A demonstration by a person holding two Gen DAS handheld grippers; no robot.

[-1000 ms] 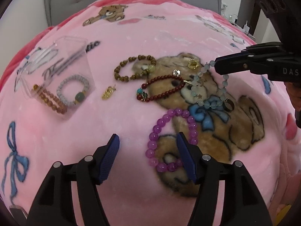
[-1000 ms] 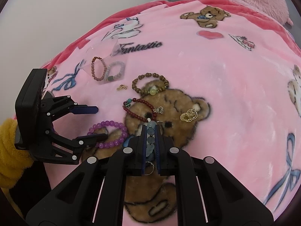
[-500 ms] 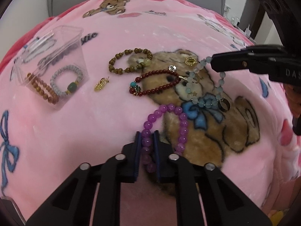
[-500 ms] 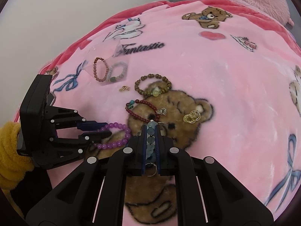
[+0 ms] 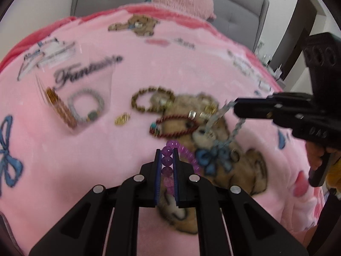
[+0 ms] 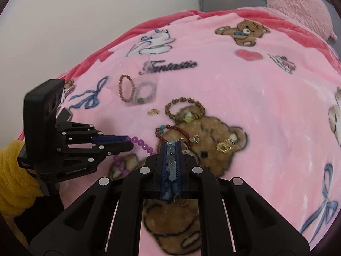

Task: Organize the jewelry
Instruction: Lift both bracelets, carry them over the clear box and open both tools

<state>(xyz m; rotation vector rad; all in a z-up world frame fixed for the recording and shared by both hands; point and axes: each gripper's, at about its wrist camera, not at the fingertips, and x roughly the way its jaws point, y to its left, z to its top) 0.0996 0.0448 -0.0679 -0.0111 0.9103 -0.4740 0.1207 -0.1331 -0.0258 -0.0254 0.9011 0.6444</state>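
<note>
Purple bracelet (image 5: 167, 162) in left gripper (image 5: 166, 152) jaws, strand lengthwise along them.

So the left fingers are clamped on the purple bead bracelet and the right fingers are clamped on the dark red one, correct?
Not quite. The left gripper does hold the purple bead bracelet, but the right gripper is clamped on the pale blue bead bracelet. The right wrist view shows the dark red bracelet lying on the blanket.
</note>
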